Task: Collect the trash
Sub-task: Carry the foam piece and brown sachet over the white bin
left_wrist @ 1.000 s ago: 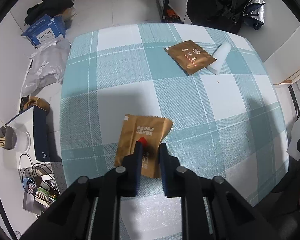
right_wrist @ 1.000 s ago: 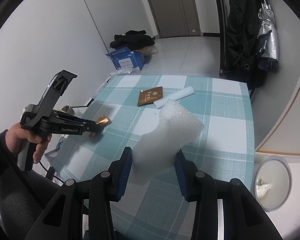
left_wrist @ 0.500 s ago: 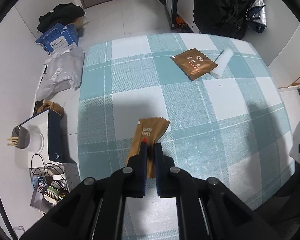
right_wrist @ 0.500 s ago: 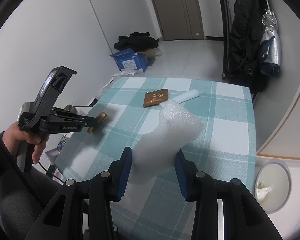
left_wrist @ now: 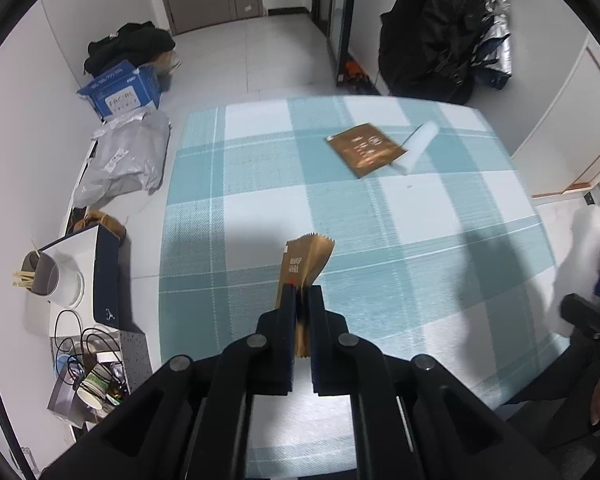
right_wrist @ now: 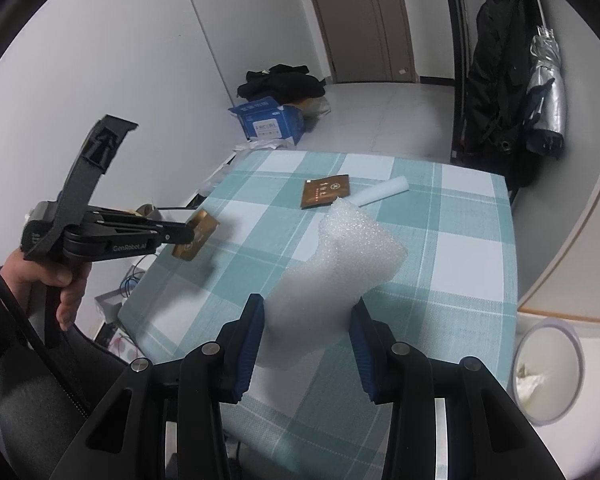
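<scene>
Checked counter, trash half collected.
Left tool clamped on brown sachet, seemingly lifted; right tool gripping foam sheet.

Glossy foil wrapper, woven tablecloth

A table covered with a teal-and-white checked cloth fills the middle of both views. Toward its far edge a flat brown packet lies face up on the cloth. A white roll lies just to the right of the packet, touching its right-hand corner and angled away toward the far edge. The cloth nearer than the packet carries only soft dark shadows, the widest one at the table's near right side.
</scene>
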A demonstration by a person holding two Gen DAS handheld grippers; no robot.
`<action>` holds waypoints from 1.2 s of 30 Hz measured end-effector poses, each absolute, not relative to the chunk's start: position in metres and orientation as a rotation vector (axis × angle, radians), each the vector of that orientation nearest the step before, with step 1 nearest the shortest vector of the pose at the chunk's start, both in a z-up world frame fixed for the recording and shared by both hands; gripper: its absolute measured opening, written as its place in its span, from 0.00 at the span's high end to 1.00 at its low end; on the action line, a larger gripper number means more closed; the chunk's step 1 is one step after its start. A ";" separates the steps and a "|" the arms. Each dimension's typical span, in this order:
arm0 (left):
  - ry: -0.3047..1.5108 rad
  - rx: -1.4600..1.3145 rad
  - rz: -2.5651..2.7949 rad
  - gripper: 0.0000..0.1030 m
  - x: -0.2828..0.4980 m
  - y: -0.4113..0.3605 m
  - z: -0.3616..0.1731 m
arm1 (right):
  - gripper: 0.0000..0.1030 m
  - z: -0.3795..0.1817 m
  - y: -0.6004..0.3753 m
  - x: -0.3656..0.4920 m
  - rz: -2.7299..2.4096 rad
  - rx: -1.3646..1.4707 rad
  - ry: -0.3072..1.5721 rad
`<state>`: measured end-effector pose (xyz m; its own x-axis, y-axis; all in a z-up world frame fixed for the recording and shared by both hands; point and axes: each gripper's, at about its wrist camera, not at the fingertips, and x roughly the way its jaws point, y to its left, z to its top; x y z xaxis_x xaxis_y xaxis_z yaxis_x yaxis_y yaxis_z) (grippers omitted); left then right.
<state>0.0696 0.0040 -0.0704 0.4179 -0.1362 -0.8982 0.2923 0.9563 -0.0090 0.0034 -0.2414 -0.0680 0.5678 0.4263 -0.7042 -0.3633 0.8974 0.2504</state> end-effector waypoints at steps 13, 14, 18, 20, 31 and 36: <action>1.038 0.169 -0.362 0.98 0.056 -0.033 -0.051 | 0.60 -0.044 -0.265 -0.001 0.417 0.110 0.812; 1.033 0.168 -0.372 0.98 0.055 -0.036 -0.049 | 0.60 -0.040 -0.269 -0.001 0.411 0.110 0.803; 1.003 0.165 -0.422 0.98 0.055 -0.063 -0.034 | 0.60 -0.027 -0.289 -0.003 0.373 0.120 0.789; 0.994 0.150 -0.456 0.98 0.055 -0.076 -0.027 | 0.60 -0.018 -0.303 -0.006 0.355 0.132 0.780; 0.955 0.126 -0.639 0.98 0.069 -0.174 0.006 | 0.60 0.033 -0.389 -0.021 0.217 0.105 0.669; 0.948 0.129 -0.717 0.98 0.072 -0.216 0.011 | 0.60 0.041 -0.440 -0.020 0.128 0.128 0.653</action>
